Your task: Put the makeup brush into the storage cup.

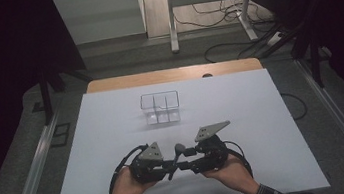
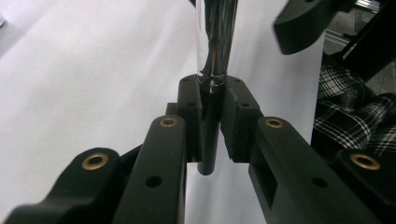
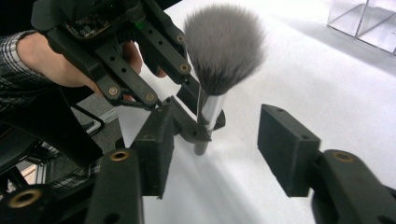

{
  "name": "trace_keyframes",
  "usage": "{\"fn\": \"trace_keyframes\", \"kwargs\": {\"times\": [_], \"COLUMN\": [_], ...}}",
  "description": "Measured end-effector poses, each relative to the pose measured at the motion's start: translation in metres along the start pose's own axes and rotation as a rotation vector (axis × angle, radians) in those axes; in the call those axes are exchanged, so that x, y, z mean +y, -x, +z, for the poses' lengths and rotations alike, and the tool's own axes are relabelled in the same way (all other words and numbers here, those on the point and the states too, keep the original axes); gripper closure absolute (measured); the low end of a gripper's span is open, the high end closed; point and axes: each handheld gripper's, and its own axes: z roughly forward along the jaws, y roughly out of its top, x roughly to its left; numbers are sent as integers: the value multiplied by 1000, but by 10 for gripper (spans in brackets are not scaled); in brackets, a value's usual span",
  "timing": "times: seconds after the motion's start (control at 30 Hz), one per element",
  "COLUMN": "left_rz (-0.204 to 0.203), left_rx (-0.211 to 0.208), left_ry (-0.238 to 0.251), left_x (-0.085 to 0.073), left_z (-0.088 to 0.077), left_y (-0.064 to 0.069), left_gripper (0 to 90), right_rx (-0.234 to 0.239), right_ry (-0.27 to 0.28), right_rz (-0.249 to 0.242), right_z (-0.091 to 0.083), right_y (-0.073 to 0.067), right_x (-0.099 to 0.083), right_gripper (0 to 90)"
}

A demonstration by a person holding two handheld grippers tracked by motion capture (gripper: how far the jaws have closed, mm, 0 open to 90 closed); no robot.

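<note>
We hold a makeup brush (image 3: 219,56) low over the near middle of the white table (image 1: 114,135), between our two hands. The left gripper (image 2: 212,100) is clamped tight on the brush's handle, just below the shiny metal ferrule, bristles up. The right gripper (image 3: 212,149) stands with its jaws apart on either side of the handle, neither pad touching it as far as we can tell. A clear divided organizer (image 1: 160,107) sits farther off, toward the table's middle.
</note>
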Motion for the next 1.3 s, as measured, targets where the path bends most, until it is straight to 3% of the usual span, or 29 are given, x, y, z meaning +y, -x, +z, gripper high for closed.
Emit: {"fn": "trace_keyframes", "kwargs": {"times": [0.5, 0.8, 0.9, 1.0, 1.1, 1.3], "left_rz": [-22, -36, -40, -43, -44, -54], "left_rx": [27, 33, 34, 38, 37, 36], "left_ry": [5, 13, 17, 19, 20, 30], "left_x": [-5, -7, -7, -8, -8, -10], "left_z": [-4, -7, -8, -8, -9, -10], "left_y": [-4, -8, -8, -9, -10, -11], "left_gripper": [788, 787, 787, 787, 787, 787], "right_rx": [-39, -97, -124, -118, -137, -164], "right_ry": [-11, -19, -38, -35, -34, -43], "right_rz": [1, -2, -20, -28, -65, -94], "right_z": [2, 8, 9, 9, 9, 9], "right_y": [6, 8, 9, 9, 7, 5], "right_x": [-5, -8, -10, -10, -11, -15], "right_gripper": [248, 96, 60, 43, 0, 0]}}
